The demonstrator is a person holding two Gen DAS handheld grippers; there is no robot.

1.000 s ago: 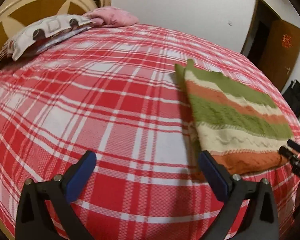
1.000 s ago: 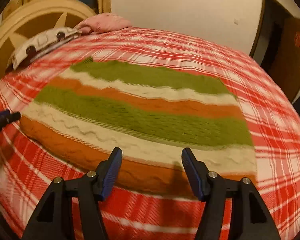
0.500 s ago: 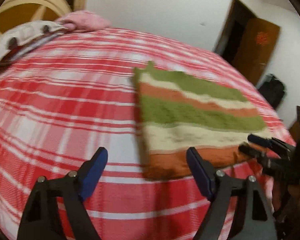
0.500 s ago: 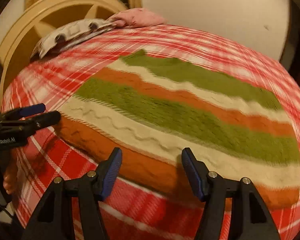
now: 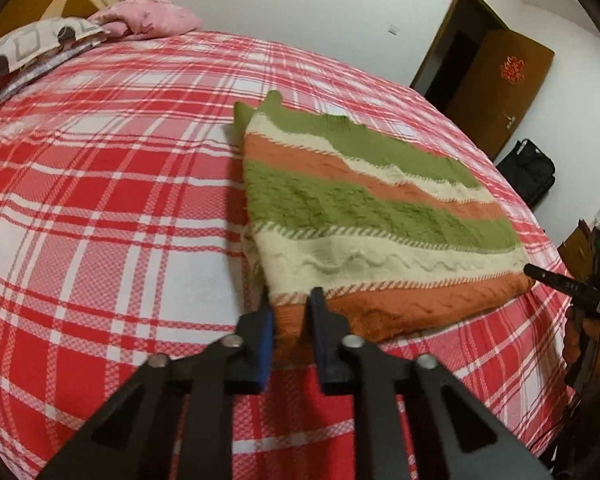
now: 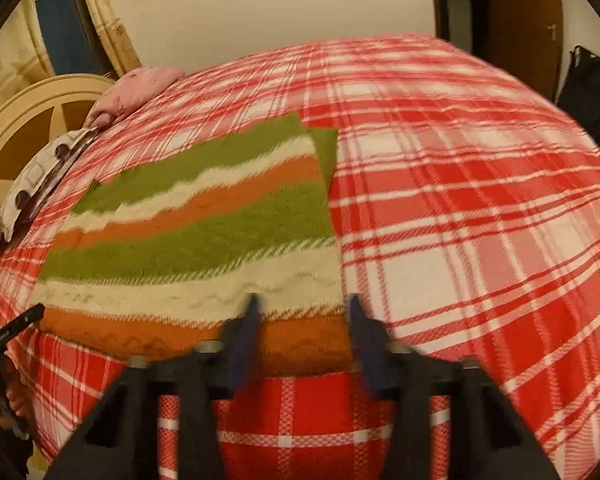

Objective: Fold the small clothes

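The bed [image 5: 100, 208], covered in a red-and-white plaid spread, fills both views, with a patterned pillow [image 5: 32, 44] and a pink bundle [image 5: 152, 20] well apart at its head. On the near part of the spread lies the striped knit sweater [image 5: 364, 216] — green, orange and cream bands, already doubled over, its orange hem along the edge closest to both cameras.

The left gripper [image 5: 290, 312] sits at the hem's left corner, fingers drawn close with a fold of orange knit between them; it looks clamped on the corner. The right gripper [image 6: 302, 320] is at the hem's opposite corner, its fingers partly apart and straddling the orange edge. That view is blurred, so whether the pads already bite the fabric I cannot tell.

The step in hand seems to be taking both hem corners for the next fold. To do it well, each grip should catch every layer at its corner — a thick knit slips if only the top layer is pinched. Before lifting, the right fingers need to close firmly. Then both corners should rise together and level, travelling toward the far green edge, so that the stripes stay parallel and the fold lands square rather than skewed. Keeping the lift low would stop the lower layers dragging or unfolding.
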